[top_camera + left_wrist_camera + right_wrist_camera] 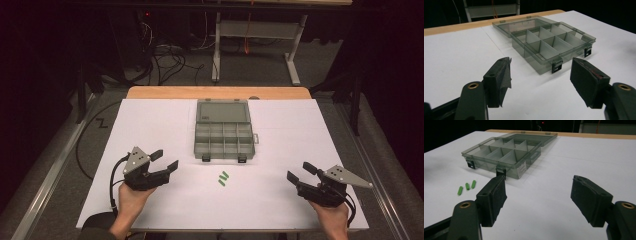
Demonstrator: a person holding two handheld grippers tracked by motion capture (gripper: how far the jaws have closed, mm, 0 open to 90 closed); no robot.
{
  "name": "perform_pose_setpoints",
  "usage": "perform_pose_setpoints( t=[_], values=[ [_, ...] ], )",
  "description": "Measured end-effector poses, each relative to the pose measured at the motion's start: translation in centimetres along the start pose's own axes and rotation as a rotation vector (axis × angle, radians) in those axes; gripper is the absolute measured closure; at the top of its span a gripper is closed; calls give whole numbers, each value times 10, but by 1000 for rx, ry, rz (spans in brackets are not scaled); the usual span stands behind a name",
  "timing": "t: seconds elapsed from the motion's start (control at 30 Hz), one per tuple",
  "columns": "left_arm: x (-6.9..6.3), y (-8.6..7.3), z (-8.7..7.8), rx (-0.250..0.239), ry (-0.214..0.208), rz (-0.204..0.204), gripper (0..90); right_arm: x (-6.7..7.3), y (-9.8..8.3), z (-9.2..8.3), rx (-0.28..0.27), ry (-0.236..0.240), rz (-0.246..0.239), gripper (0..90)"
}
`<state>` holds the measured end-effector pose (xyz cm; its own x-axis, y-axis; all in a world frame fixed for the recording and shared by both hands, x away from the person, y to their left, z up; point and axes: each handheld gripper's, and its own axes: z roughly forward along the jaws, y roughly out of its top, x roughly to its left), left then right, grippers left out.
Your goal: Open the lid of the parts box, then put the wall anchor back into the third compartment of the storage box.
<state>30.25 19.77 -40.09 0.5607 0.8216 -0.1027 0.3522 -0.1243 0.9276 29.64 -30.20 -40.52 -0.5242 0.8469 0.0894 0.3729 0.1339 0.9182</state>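
Centrally, translucent grey plastic compartment box (223, 136) lying open on matte white tabletop (150, 125), three small green cylindrical pegs (223, 178) at its 6 o'clock, left gripper (165, 160) at 8 o'clock and right gripper (300, 172) at 4 o'clock, jaws spread, empty.

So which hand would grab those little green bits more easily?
Hard to call: the green pieces lie between both open grippers. Probably the right gripper, whose own view shows them close by.

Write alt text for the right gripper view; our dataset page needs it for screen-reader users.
Two open black jaws of the right gripper frame a white table. Beyond them sits an open, empty clear compartment box, its lid laid flat behind. Three small green pegs lie on the table left of the jaws.
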Motion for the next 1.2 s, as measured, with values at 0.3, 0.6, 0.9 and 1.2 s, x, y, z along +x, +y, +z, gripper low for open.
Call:
perform_pose_setpoints(
  t=[0.3, 0.6, 0.9, 1.2],
  values=[
    [2, -3, -4, -8, 25, 5, 327, -1, -2, 5, 8, -1, 0, 288],
    [0, -5, -4, -12, 29, 22, 302, 2, -1, 9, 17, -1, -4, 286],
    [-2, -4, -8, -30, 36, 35, 268, 10, 7, 15, 31, 4, 0, 286],
    [-2, -5, -6, -31, 43, 34, 229, 16, 15, 22, 45, 16, 32, 297]
  ],
)
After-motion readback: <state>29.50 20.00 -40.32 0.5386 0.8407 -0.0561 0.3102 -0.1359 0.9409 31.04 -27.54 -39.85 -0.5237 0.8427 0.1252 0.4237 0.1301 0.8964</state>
